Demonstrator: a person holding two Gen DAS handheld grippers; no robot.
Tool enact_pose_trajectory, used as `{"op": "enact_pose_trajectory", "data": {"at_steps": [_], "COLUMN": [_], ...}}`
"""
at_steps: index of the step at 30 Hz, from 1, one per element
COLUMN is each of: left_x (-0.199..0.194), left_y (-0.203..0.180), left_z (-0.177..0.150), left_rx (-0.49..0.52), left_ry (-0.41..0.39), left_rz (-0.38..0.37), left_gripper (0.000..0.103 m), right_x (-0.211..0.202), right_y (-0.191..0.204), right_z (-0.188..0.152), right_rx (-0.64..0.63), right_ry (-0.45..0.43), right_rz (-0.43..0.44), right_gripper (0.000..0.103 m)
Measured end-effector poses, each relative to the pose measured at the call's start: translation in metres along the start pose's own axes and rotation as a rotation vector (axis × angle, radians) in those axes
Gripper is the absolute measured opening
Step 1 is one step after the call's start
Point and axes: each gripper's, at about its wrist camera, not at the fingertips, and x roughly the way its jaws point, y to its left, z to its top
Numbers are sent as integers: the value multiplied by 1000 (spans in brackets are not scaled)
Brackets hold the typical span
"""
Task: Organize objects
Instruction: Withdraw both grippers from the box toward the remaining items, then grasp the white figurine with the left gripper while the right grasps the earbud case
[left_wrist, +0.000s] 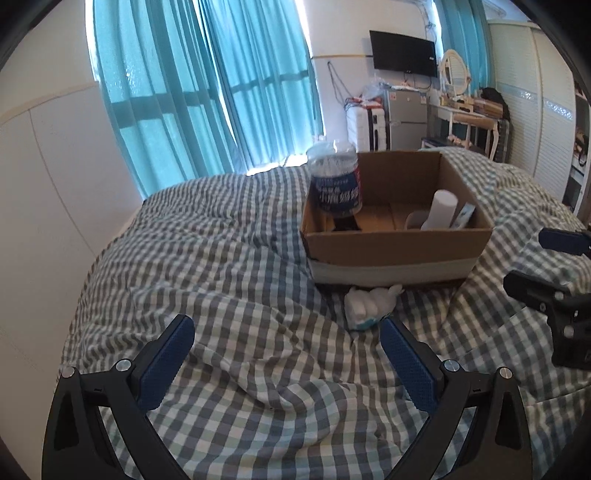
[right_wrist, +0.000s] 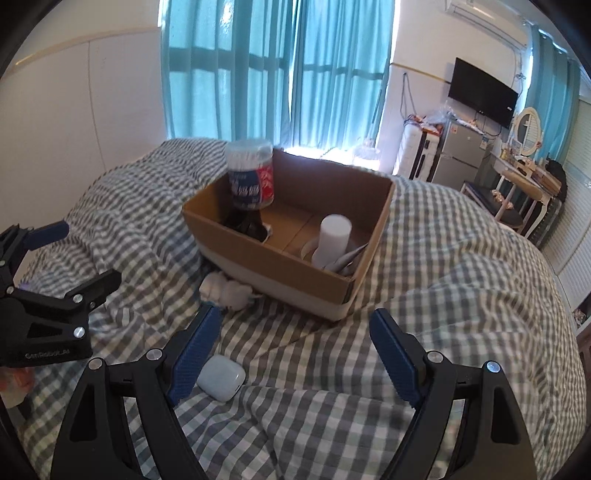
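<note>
- Two loose things lie outside the cardboard box (right_wrist: 288, 258), judged next to go in.
- Left gripper (left_wrist: 286, 334): spread wide, empty; the crumpled white packet (left_wrist: 369, 302) sits right of centre, just off its right fingertip.
- Right gripper (right_wrist: 291, 325): spread wide, empty; the white earbud case (right_wrist: 221, 376) lies lower left, beside its left finger, long axis running up-right.

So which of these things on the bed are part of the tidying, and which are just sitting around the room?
Part of the job:
- cardboard box
- cotton swab jar, in the box
- white cylinder, in the box
- earbud case, loose on the quilt
- crumpled white packet, beside the box

Just there:
- checked quilt
- curtains
- wall TV
- small fridge
</note>
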Motion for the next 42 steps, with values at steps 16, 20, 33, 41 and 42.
{"op": "enact_pose_trajectory", "data": {"at_steps": [16,20,33,41,42], "left_x": [52,53,55,71,76], "left_y": [22,30,25,-21,-28], "left_z": [-37,-39,-40,-4,-1], "left_rx": [-117,-157,-149,-80,-69], "left_ry": [176,181,204,190,193], "left_rz": [32,22,21,-73,-85], "left_gripper": [103,103,103,103,103], "right_x": [82,103,74,49,49], "right_y": [56,72,41,-27,-33], "right_z": [-44,-53,-48,-10,-8], "right_rx": [-142,-193,-81,-27,-23], "right_ry": [211,278,171,89,85], "right_rz": [132,165,161,51,32], "right_gripper": [82,67,58,58,58]}}
